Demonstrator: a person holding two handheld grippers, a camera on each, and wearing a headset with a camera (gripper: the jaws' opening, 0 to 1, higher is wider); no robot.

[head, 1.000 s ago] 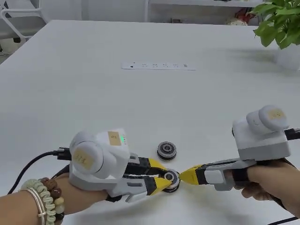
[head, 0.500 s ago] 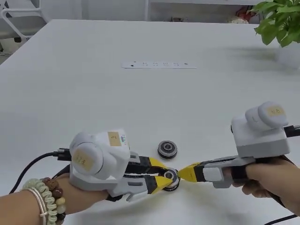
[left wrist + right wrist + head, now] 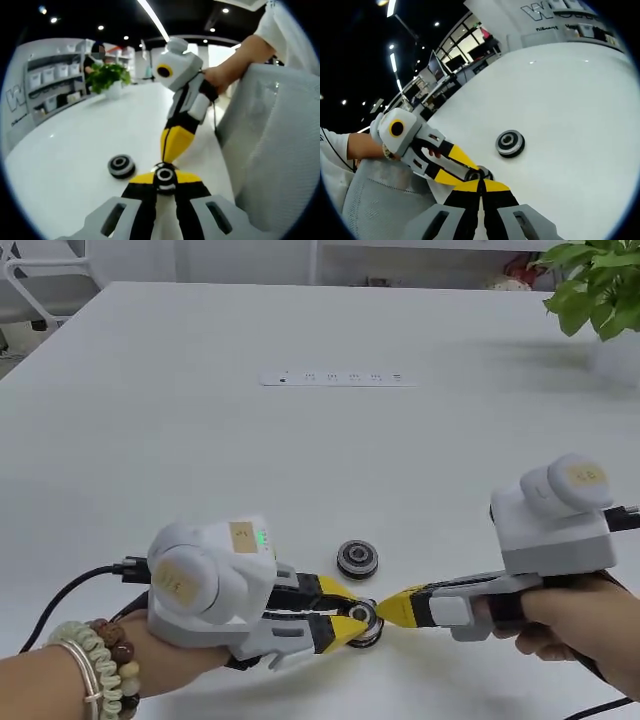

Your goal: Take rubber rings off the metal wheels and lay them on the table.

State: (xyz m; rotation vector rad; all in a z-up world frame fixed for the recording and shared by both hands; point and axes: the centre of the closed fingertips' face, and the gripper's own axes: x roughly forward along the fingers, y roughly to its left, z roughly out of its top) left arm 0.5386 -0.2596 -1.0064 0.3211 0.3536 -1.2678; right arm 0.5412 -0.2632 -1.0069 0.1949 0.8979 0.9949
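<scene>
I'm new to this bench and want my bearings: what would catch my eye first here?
Two grippers meet tip to tip at the near part of the white table. The left gripper clamps a small wheel, and the right gripper, fingers shut, touches it from the other side. A second wheel lies flat just behind, apart from both. A plant stands at the far right.

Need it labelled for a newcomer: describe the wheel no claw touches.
On the white table, find where the left claw and right claw meet at the near side. Just beyond them lies a black-rimmed wheel, untouched; its twin is clamped in the left claw.
</scene>
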